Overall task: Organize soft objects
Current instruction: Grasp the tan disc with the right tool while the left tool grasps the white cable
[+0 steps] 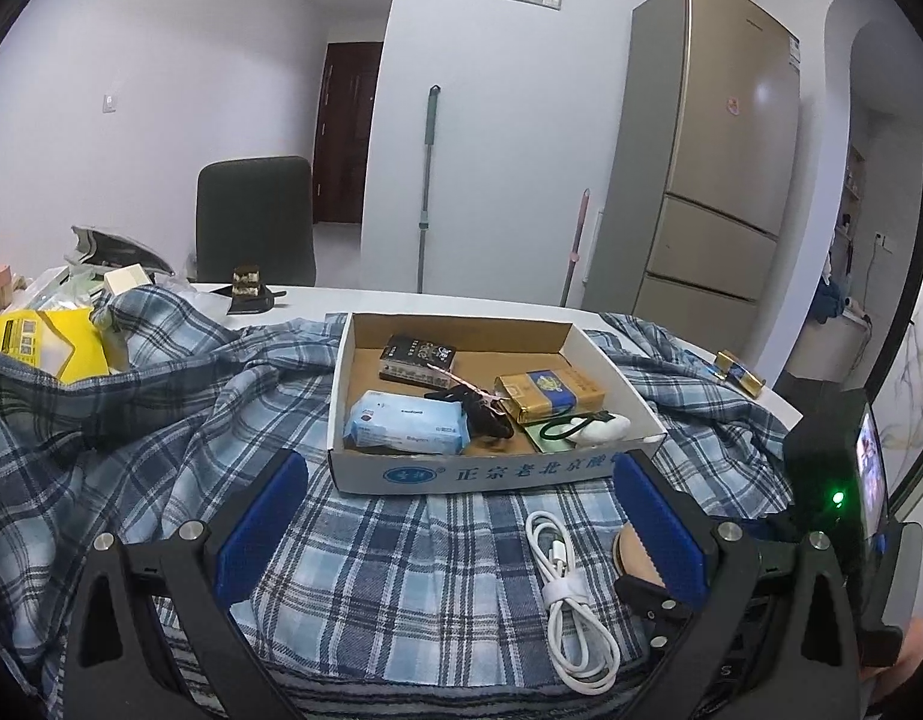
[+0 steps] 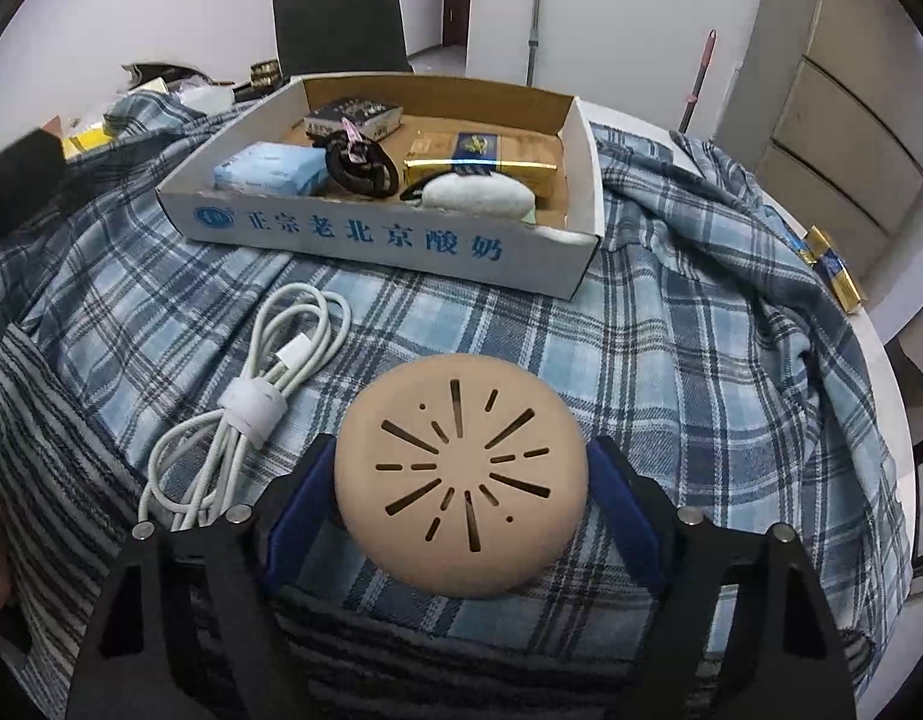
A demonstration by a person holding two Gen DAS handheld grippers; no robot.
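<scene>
The cardboard tray [image 2: 365, 240] stands on the plaid cloth [image 2: 671, 330] and serves as the collection point. Inside it lie a blue tissue pack [image 2: 269, 171], a black hair tie [image 2: 359, 171], a gold-and-blue carton [image 2: 485, 153], a dark box [image 2: 353, 114] at its far wall and a white pouch [image 2: 479, 195] near its front wall.

Two items remain outside, both on the cloth in front of the tray: a bundled white cable [image 2: 245, 414] and, to its right, a round tan perforated disc [image 2: 458, 483].

The right gripper [image 2: 458, 498] straddles the disc, blue pads on either flank. Its left pad appears to meet the disc's edge; a sliver of cloth shows by the right pad, so a firm clamp cannot be confirmed. The straddle suits lifting the disc toward the tray.

The left gripper [image 1: 455, 534] hangs with jaws wide apart and empty before the tray's front wall, the cable just inside its right finger, apparently in reserve.

A second gold carton [image 2: 833, 270] lies well right of the tray.
</scene>
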